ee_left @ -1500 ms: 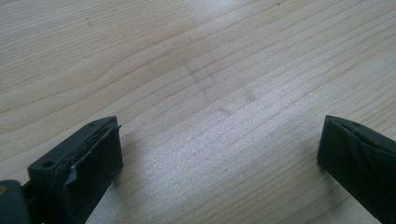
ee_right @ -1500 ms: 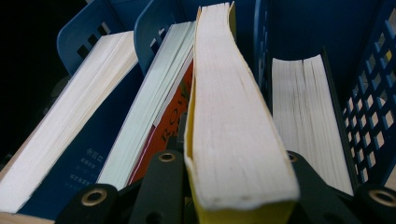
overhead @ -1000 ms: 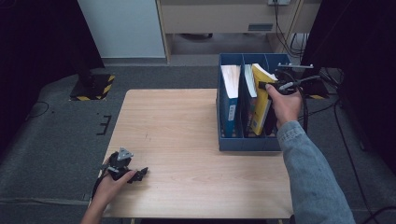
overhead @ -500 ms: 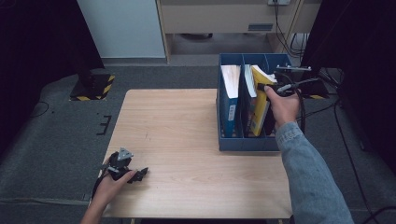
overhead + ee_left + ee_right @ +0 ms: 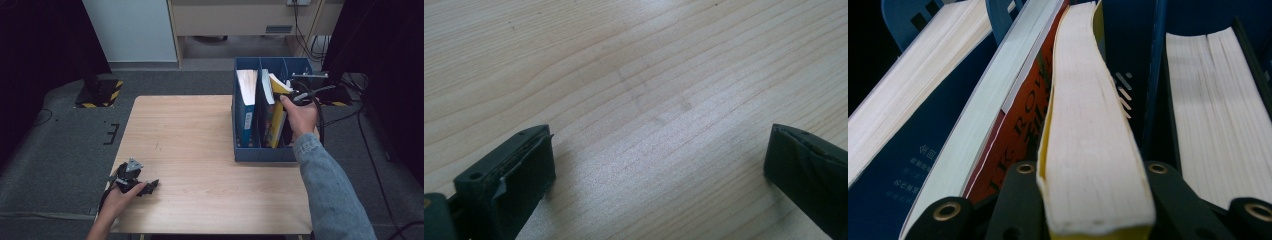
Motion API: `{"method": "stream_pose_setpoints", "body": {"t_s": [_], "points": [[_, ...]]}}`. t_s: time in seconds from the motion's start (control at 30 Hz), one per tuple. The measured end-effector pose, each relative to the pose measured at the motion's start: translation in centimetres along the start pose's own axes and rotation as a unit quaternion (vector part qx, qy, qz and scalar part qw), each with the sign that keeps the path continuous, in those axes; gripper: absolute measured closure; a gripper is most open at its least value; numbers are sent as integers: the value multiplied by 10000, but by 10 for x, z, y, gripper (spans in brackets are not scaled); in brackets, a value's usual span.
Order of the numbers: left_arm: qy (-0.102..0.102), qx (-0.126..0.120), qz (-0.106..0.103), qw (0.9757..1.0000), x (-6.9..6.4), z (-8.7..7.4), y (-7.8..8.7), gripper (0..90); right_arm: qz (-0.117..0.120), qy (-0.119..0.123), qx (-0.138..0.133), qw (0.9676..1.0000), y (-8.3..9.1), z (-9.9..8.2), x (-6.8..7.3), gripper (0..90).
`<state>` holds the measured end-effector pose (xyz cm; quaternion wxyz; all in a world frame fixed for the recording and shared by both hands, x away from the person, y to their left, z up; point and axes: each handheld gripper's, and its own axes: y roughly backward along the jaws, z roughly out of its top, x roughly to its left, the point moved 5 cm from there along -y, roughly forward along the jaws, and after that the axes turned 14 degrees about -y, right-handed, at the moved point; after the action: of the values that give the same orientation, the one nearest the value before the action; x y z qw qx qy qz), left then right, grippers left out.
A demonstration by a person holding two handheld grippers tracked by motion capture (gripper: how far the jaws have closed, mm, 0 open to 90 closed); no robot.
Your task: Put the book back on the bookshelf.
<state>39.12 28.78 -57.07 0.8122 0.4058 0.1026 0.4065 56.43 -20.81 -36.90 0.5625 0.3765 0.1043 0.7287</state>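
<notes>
A yellow-covered book (image 5: 276, 124) (image 5: 1088, 125) stands tilted in the middle compartment of a blue file box (image 5: 265, 155). My right gripper (image 5: 287, 94) (image 5: 1095, 192) is shut on the book's upper edge, with one jaw pressing on each cover. Beside it in the same compartment leans an orange-red book (image 5: 1015, 130) with white pages. A blue book (image 5: 246, 107) (image 5: 903, 155) fills the left compartment. My left gripper (image 5: 150, 186) (image 5: 659, 165) lies on the wooden table (image 5: 200, 150) at the front left, open with nothing but bare wood between its jaws.
Another book's pale page block (image 5: 1208, 110) shows in the compartment to the right of the yellow one. The box stands at the table's right edge. Cables (image 5: 320, 120) trail off the right side. A white cabinet (image 5: 130, 30) stands beyond the table.
The right hand has shifted slightly toward the near side with the yellow book still gripped. The left hand and its gripper have stayed still.
</notes>
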Motion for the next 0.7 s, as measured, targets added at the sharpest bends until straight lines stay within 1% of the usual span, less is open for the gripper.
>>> {"method": "stream_pose_setpoints", "body": {"t_s": [0.13, 0.23, 0.3, 0.4, 0.5, 0.7], "points": [[-1, -1, -5, 10000, 0, 0, 0, 0, -68, 38, 37, 10000, -3, -3, 1, 733], [-3, 2, -7, 10000, 0, 0, 0, 0, -81, -2, 11, 10000, -5, -3, 1, 733], [-2, -1, -6, 10000, 0, 0, 0, 0, -104, -21, 47, 9999, -6, -5, 1, 732], [-3, -2, -5, 10000, 0, 0, 0, 0, -116, 9, 57, 9999, -8, -7, -1, 732], [-3, -4, -5, 10000, 0, 0, 0, 0, -119, -37, 91, 9999, -8, -10, -4, 733], [-4, -1, -6, 10000, 0, 0, 0, 0, -149, -39, 146, 9998, -10, -12, -8, 733]]}}
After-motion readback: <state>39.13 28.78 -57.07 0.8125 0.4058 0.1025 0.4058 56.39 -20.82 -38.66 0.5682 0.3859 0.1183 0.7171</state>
